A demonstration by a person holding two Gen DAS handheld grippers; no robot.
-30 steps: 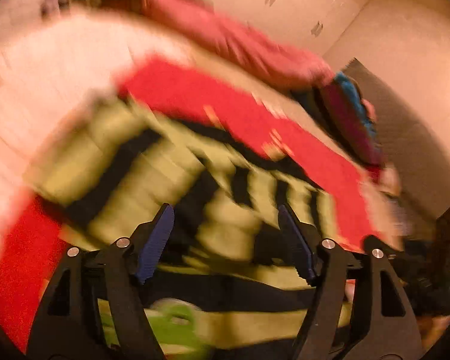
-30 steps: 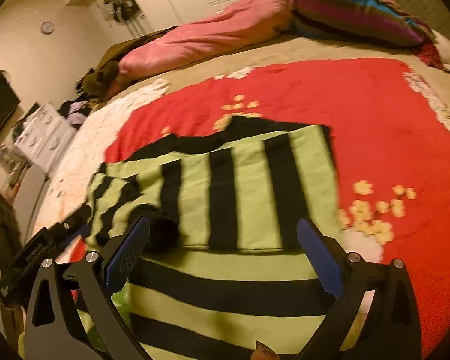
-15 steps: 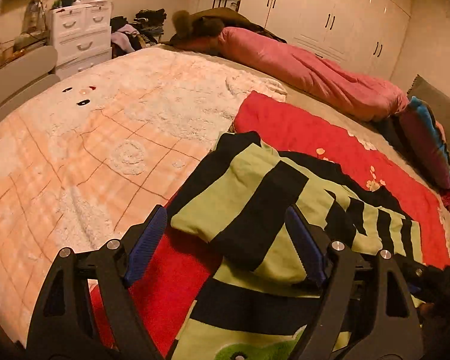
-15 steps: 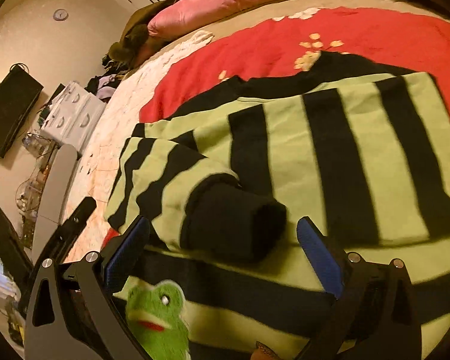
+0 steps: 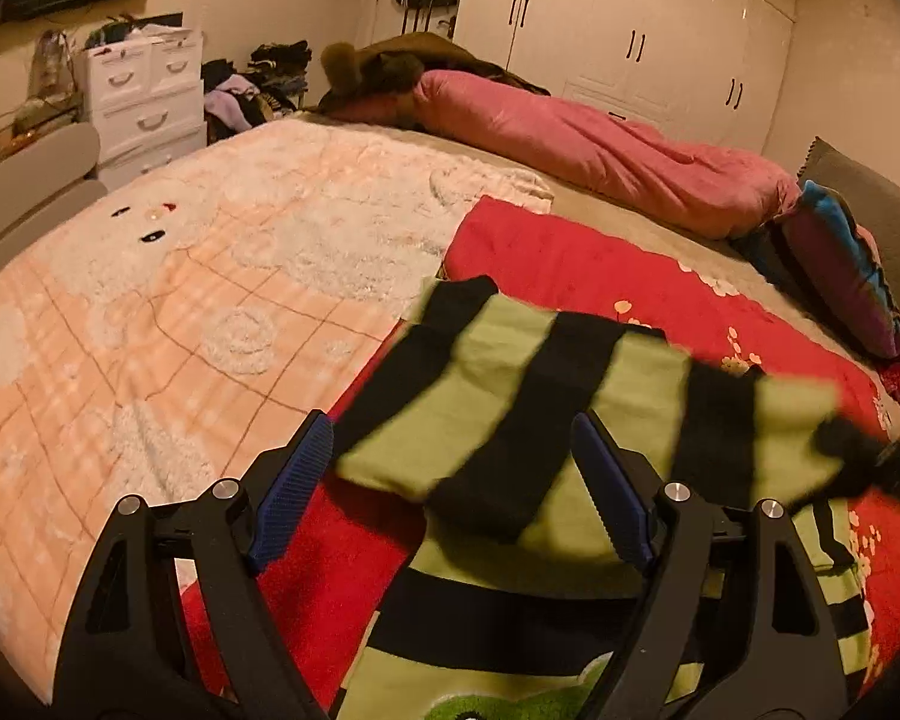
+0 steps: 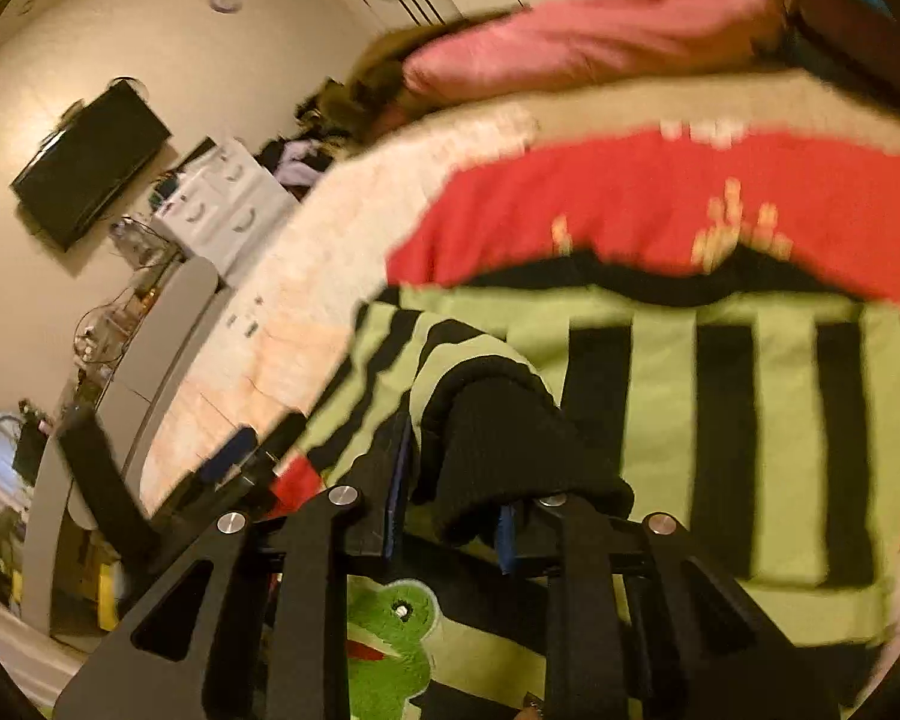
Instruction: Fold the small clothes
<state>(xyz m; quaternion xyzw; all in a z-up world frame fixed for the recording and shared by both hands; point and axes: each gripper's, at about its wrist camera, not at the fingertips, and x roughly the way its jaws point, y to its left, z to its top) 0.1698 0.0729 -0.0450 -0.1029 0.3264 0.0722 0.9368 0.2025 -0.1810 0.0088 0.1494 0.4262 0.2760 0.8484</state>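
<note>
One green-and-black striped sweater (image 6: 660, 396) on the red blanket (image 5: 600, 264), one frog patch (image 6: 390, 630) on it, right gripper (image 6: 450, 516) closing on one black cuff (image 6: 498, 444), left gripper (image 5: 450, 492) spread and holding nothing over the sweater, one pink duvet (image 5: 600, 150) behind the blanket, white wardrobe (image 5: 660, 30) beyond.

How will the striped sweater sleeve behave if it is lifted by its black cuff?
Probably floppy: the sleeve sags between its ends. The thick knit cuff bunches in the closing right gripper, so slipping seems unlikely.
</note>
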